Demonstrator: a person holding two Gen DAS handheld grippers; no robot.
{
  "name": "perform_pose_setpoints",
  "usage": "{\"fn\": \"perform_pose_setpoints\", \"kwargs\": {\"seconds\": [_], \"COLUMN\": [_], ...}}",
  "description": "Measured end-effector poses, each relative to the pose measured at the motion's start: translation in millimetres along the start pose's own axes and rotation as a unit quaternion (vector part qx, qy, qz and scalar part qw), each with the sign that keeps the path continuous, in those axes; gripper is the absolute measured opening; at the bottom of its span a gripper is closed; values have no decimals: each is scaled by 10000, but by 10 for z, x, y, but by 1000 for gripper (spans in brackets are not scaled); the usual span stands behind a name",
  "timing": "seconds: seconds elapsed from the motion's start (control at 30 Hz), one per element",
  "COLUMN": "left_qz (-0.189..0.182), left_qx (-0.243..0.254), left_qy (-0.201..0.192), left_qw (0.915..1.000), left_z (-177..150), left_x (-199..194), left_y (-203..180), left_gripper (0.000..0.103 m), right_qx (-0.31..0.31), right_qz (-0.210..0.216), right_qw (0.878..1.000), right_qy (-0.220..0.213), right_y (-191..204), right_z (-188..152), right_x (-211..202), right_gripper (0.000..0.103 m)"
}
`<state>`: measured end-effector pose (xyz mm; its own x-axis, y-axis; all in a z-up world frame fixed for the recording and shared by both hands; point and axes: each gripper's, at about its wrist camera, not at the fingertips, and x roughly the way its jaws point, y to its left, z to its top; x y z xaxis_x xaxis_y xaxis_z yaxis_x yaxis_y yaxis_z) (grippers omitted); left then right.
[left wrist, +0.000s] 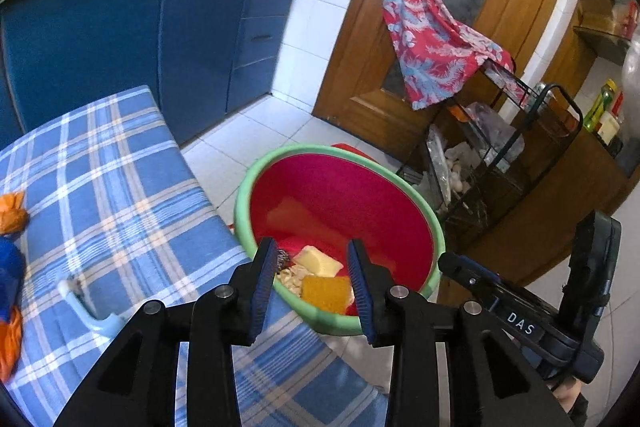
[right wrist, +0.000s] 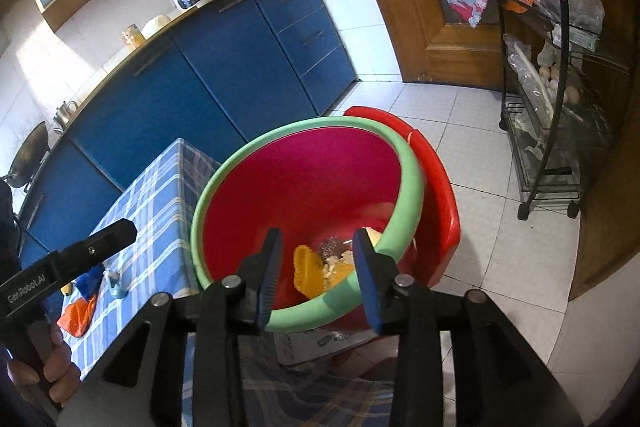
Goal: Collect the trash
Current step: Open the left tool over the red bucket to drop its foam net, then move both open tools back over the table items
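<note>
1. A red basin [right wrist: 308, 183] with a green rim is seen just beside the table with the blue checked cloth [left wrist: 120, 195], and it sits on a red stool [right wrist: 440, 195]
2. Trash is already held in the basin: a yellow sponge [left wrist: 326, 293], a pale yellow piece [left wrist: 318, 261] and some small bits
3. The left gripper [left wrist: 312, 291] is held over the near edge of the basin, its jaws are spread apart, and nothing is held between them
4. The right gripper [right wrist: 318, 275] is also held over the basin rim, its jaws are apart too, and nothing is gripped
5. More trash is left on the cloth: an orange wrapper [left wrist: 12, 213], a blue and orange wrapper [left wrist: 10, 303] and a small light blue piece [left wrist: 90, 311]
6. The step in hand is judged to be a drop into the basin, just done
7. Next, a gripper should be moved back over the cloth, lowered onto a wrapper and squeezed shut on it
</note>
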<state>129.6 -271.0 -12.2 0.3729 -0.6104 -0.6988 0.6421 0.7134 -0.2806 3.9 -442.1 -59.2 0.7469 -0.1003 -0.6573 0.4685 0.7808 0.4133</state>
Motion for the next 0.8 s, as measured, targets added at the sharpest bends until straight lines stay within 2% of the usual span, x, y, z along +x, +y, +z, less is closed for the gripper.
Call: {"fn": "perform_pose_setpoints", "kwargs": {"seconds": [0.23, 0.37, 0.8], "left_qz": [232, 348, 864], "left_qx": [-187, -264, -709], "left_qy": [-179, -332, -603], "left_qw": [9994, 9985, 9919], "left_z": [-38, -92, -322], "left_x": [-266, -469, -1020], "left_y": [171, 279, 735], "left_gripper": [40, 49, 51], "right_qx": [-126, -217, -630], "right_qz": [190, 332, 720], "right_qw": [9997, 9992, 9953], "right_qy": [-39, -27, 114], "right_y": [215, 368, 927], "right_z": [-48, -80, -228], "right_x": [-110, -153, -217], "right_gripper": [54, 55, 58]}}
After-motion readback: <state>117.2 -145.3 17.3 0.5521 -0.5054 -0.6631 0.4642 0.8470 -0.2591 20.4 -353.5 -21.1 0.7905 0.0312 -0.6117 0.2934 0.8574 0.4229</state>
